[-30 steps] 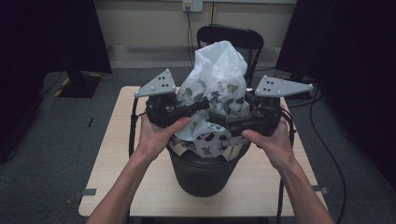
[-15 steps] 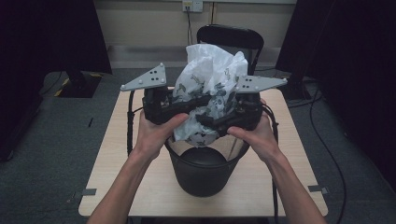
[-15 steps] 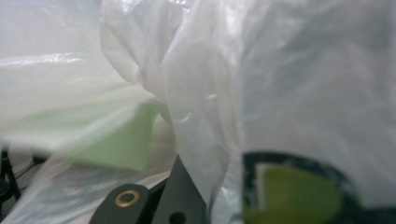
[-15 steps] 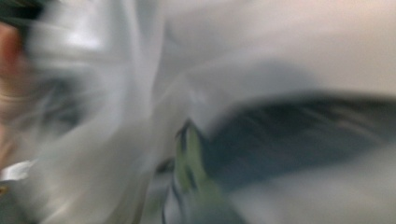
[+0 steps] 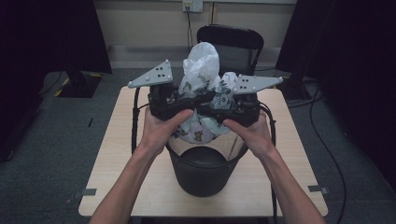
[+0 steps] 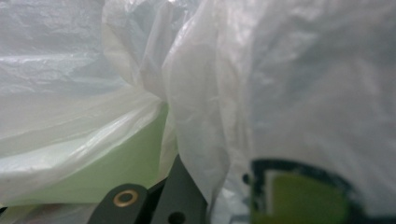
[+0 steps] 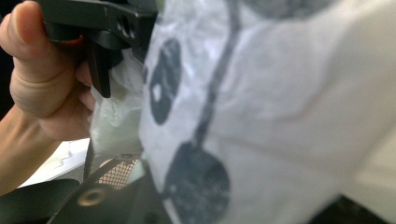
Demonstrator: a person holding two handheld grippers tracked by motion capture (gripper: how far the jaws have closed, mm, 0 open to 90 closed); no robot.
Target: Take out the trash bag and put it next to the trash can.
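Bag (image 5: pixel 201 77) sits bunched above the bin (image 5: pixel 205 168), lower part hanging into its mouth, top standing well over the rim. Left gripper (image 5: pixel 180 100) is clamped tight on the bag's left side. Right gripper (image 5: pixel 229 105) presses in from the right; its jaws have just been closing, plastic between them, grip unclear. Bin stands on the table (image 5: pixel 116 154).

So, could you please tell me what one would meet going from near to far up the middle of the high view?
Table edge → black bin → white printed bag, gripped from both sides by the left tool and right tool → black chair → wall socket.
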